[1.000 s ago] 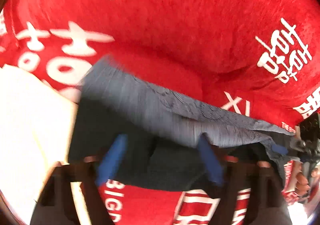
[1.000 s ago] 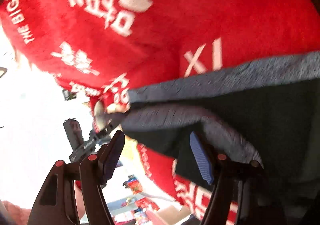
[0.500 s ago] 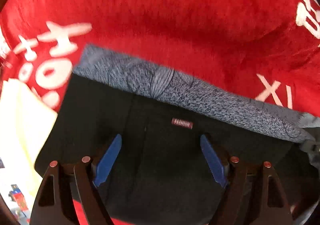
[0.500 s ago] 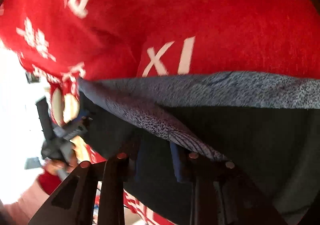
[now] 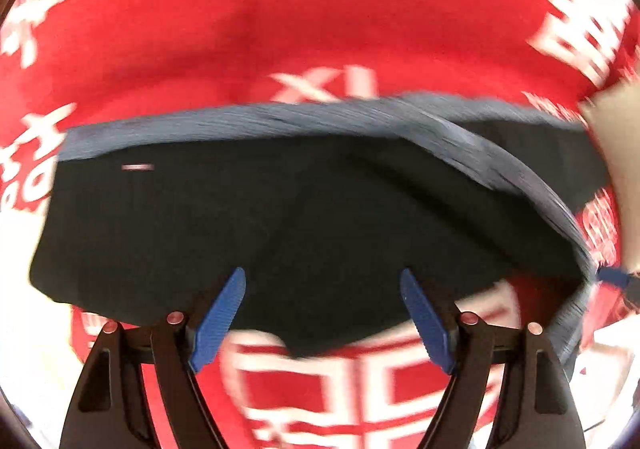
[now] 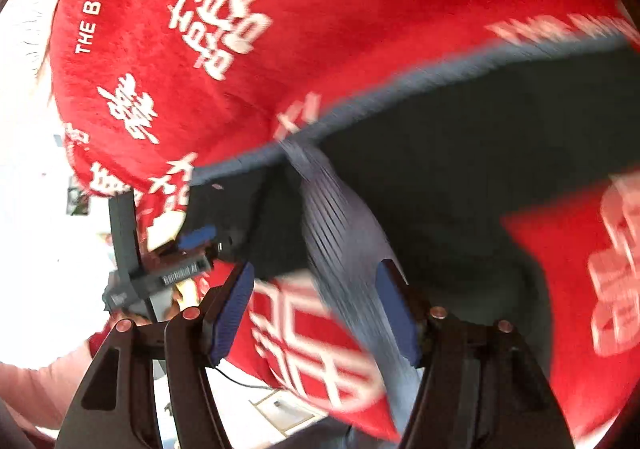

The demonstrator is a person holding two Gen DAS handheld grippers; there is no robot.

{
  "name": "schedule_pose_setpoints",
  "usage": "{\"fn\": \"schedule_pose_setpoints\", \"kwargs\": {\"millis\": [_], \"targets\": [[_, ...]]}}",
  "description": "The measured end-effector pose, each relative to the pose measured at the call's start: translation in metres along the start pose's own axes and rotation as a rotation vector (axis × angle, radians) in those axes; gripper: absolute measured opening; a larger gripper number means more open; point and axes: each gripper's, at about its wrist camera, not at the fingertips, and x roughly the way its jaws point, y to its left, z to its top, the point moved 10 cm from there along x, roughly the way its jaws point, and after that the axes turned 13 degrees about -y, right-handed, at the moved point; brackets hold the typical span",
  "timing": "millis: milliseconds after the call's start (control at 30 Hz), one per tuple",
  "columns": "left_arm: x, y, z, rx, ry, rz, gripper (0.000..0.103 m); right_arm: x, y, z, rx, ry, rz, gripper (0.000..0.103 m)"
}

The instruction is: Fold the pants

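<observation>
While both tongs, left (image 5: pixel 322 313) and right (image 6: pixel 314 313), gaped with nothing held, the pants (image 5: pixel 280 229) lay limp on the red blanket (image 5: pixel 320 29); soft, light, best pinched at the grey waistband (image 5: pixel 240 121).

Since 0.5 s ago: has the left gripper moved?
Yes, to its right: the XI print on the red blanket was far right in its view, now sits centred above the left gripper's open jaws.
</observation>
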Motion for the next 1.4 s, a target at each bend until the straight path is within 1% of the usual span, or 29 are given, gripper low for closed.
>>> {"fn": "schedule_pose_setpoints", "kwargs": {"millis": [67, 100, 200, 233, 300, 400, 533, 700, 800, 867, 900, 933, 967, 1033, 1067, 1200, 1267, 1400], "targets": [[0.003, -0.033, -0.009, 0.03, 0.003, -0.051, 0.081, -0.027, -0.019, -0.038, 0.037, -0.021, -0.046, 0.068], [0.003, -0.042, -0.011, 0.037, 0.006, -0.069, 0.081, -0.039, -0.029, -0.061, 0.064, -0.026, -0.071, 0.068], [0.005, -0.081, -0.025, 0.068, 0.008, -0.119, 0.081, -0.064, -0.06, -0.116, 0.157, -0.032, -0.121, 0.068], [0.004, -0.092, -0.031, 0.078, 0.011, -0.135, 0.081, -0.067, -0.072, -0.141, 0.203, -0.032, -0.136, 0.068], [0.003, -0.11, -0.038, 0.103, 0.017, -0.151, 0.081, -0.069, -0.093, -0.17, 0.24, -0.028, -0.17, 0.067], [0.003, -0.128, -0.051, 0.154, 0.021, -0.162, 0.081, -0.06, -0.106, -0.198, 0.261, -0.049, -0.178, 0.064], [0.003, -0.141, -0.051, 0.202, 0.017, -0.155, 0.081, -0.049, -0.117, -0.208, 0.296, -0.1, -0.166, 0.06], [0.004, -0.142, -0.053, 0.215, 0.019, -0.154, 0.081, -0.057, -0.125, -0.229, 0.352, -0.155, -0.143, 0.059], [0.003, -0.143, -0.055, 0.216, 0.016, -0.154, 0.081, -0.06, -0.121, -0.219, 0.311, -0.204, -0.111, 0.057], [0.003, -0.145, -0.056, 0.216, 0.01, -0.156, 0.081, -0.053, -0.117, -0.212, 0.291, -0.215, -0.093, 0.052], [0.001, -0.143, -0.058, 0.217, 0.01, -0.157, 0.081, -0.048, -0.115, -0.209, 0.292, -0.21, -0.078, 0.036], [-0.001, -0.142, -0.059, 0.217, 0.009, -0.157, 0.081, -0.045, -0.113, -0.209, 0.31, -0.193, -0.054, 0.007], [-0.003, -0.141, -0.06, 0.216, 0.005, -0.16, 0.081, -0.043, -0.111, -0.209, 0.328, -0.179, -0.046, 0.003], [-0.007, -0.14, -0.061, 0.212, -0.004, -0.165, 0.081, -0.051, -0.107, -0.205, 0.352, -0.19, -0.025, 0.003], [-0.009, -0.139, -0.06, 0.207, -0.008, -0.166, 0.081, -0.062, -0.103, -0.199, 0.357, -0.206, -0.01, 0.003], [-0.017, -0.136, -0.057, 0.174, -0.017, -0.158, 0.081, -0.105, -0.088, -0.163, 0.337, -0.248, 0.051, 0.003], [-0.021, -0.136, -0.052, 0.152, -0.019, -0.147, 0.081, -0.129, -0.082, -0.134, 0.305, -0.26, 0.067, 0.003], [-0.026, -0.142, -0.034, 0.093, -0.022, -0.112, 0.081, -0.167, -0.078, -0.062, 0.243, -0.267, 0.112, 0.003]]}}
